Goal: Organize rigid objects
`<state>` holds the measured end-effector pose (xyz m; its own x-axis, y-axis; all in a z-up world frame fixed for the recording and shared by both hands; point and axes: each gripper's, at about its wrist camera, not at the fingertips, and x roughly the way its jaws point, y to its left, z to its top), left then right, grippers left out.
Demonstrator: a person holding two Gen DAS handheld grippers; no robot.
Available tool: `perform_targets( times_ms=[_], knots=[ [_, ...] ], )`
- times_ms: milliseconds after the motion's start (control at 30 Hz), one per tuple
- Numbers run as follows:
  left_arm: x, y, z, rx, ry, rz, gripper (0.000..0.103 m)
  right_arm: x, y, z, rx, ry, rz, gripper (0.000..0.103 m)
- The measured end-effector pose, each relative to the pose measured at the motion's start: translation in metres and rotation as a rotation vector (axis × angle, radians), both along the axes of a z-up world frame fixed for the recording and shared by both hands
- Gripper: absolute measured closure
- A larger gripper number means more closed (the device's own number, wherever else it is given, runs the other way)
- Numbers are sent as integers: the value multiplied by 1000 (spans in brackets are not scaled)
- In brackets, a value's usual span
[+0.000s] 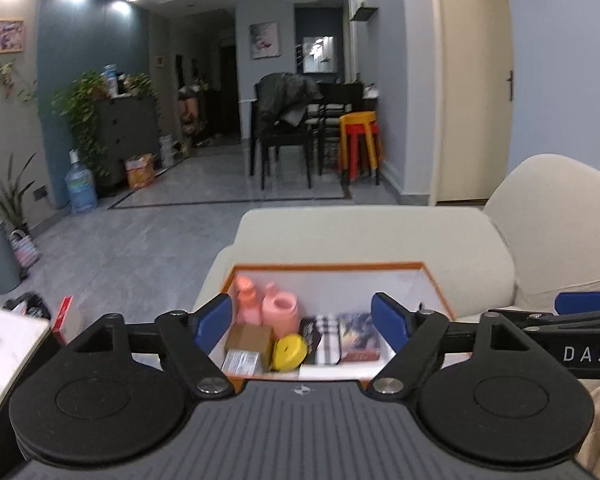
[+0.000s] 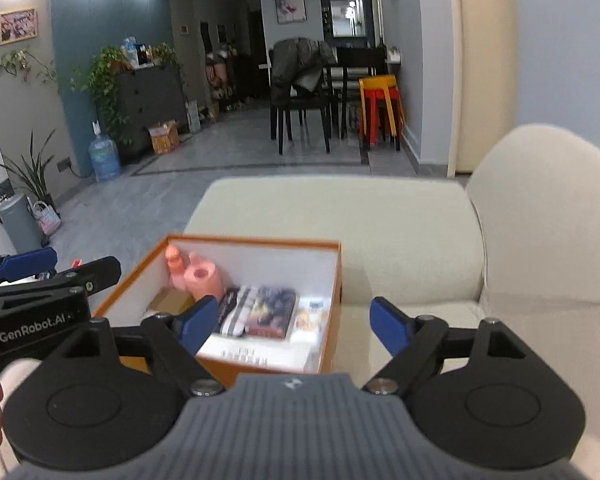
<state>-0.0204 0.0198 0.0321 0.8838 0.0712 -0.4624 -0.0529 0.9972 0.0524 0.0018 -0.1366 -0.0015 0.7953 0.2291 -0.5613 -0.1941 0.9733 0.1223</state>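
An orange box (image 2: 332, 280) of small items rests on a cream sofa (image 2: 400, 224). Left gripper (image 1: 302, 322) and right gripper (image 2: 294, 322) hover over it, jaws wide apart, empty.

surface: cream sofa (image 2: 400, 232) | on it: orange box (image 2: 334, 280)

An orange-walled, white-lined box (image 1: 436, 284) is sitting open on a cream sofa, holding two pink bottles (image 1: 280, 310), a yellow disc (image 1: 289, 352), a cardboard carton (image 1: 249, 340) and upright packets (image 1: 359, 338).
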Motion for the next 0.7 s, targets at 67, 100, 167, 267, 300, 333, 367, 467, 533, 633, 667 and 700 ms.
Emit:
perform_targets(
  times_ms=[67, 100, 167, 267, 300, 333, 367, 467, 533, 633, 667, 700],
  knots=[
    [-10, 3, -1, -9, -1, 12, 6, -4, 1, -6, 20, 9, -8, 19],
    [-11, 4, -2, -13, 3, 21, 5, -6, 1, -7, 23, 5, -13, 17],
    [-12, 8, -4, -25, 16, 46, 5, -11, 4, -11, 15, -11, -28, 13],
    [-16, 14, -9, -34, 53, 55, 4, -16, 4, -18, 10, -21, -45, 12],
    [-13, 14, -11, -34, 71, 55, 4, -16, 4, -20, 14, -17, -49, 11],
    [-17, 15, -16, -33, 80, 54, 4, -14, 4, -23, 18, -9, -53, 10],
    [-17, 14, -19, -28, 92, 51, 4, -12, 3, -26, 21, 2, -57, 10],
    [-8, 13, -28, -14, 140, 49, 4, -4, 3, -35, 26, 35, -64, 10],
    [1, 15, -34, -17, 177, 58, 4, 3, 3, -41, 19, 56, -65, 10],
    [9, 14, -42, -28, 224, 62, 4, 12, 4, -53, -7, 98, -60, 10],
    [9, 13, -44, -28, 230, 61, 4, 15, 4, -57, -12, 112, -63, 10],
    [11, 12, -46, -25, 237, 55, 4, 17, 4, -61, -13, 123, -65, 10]
  ],
)
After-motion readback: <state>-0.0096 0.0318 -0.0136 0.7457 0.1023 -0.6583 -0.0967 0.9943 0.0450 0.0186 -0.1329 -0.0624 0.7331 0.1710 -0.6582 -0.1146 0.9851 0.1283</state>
